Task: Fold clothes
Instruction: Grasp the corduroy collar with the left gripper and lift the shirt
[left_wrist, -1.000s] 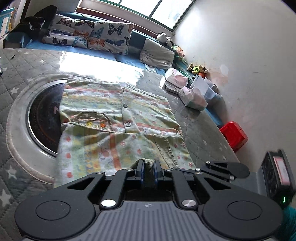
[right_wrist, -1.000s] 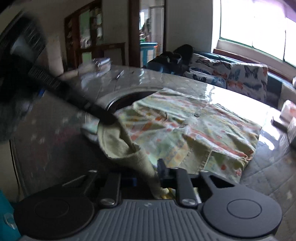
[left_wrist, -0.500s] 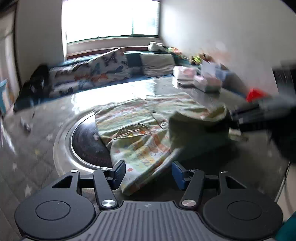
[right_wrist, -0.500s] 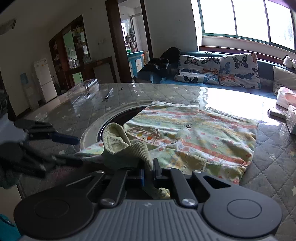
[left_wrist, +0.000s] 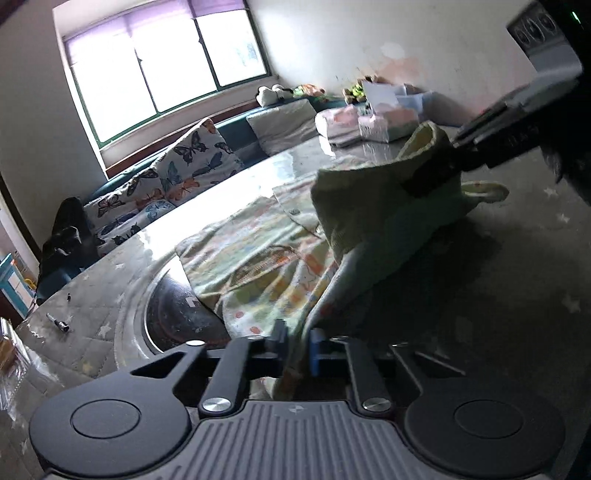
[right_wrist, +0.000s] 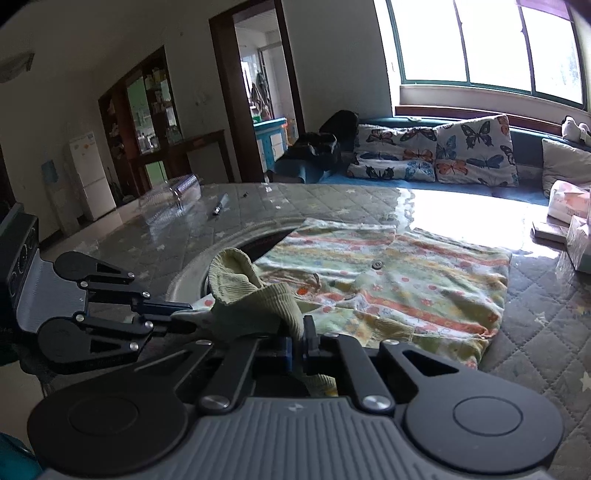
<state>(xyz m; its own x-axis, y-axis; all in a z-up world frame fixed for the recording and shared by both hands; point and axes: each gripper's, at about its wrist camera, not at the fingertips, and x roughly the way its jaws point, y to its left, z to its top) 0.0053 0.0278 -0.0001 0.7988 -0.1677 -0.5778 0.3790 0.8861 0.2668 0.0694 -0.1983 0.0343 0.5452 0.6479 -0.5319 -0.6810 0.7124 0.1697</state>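
The left gripper (left_wrist: 295, 345), which was standing spread half a second ago with nothing between its fingers, is now pinching the near edge of the shirt (left_wrist: 266, 258) again. The right gripper (right_wrist: 297, 341) is still clamping the same bunched, pale green ribbed part of the shirt (right_wrist: 399, 280), and that bunch is being held up off the table (right_wrist: 303, 201).

The rest of the shirt is lying flat on the table, its striped, flower-printed front facing up and one button (right_wrist: 377, 264) showing near the middle. The shirt's left edge is hanging over a dark round inset (left_wrist: 177, 314) sunk into the table. In the right wrist view the left gripper (right_wrist: 181, 319) is reaching in from the left, its tips meeting at the shirt's near corner. In the left wrist view the right gripper (left_wrist: 432, 177) is coming in from the upper right, with cloth draping down from it.

Beyond the shirt, a small dark tool (right_wrist: 218, 206) is resting on the table's quilted cover. To the right of the shirt, packs of tissues (right_wrist: 569, 201) are sitting at the table's edge. Behind the table, butterfly cushions (right_wrist: 436, 151) are leaning along a bench under the window (right_wrist: 487, 44).
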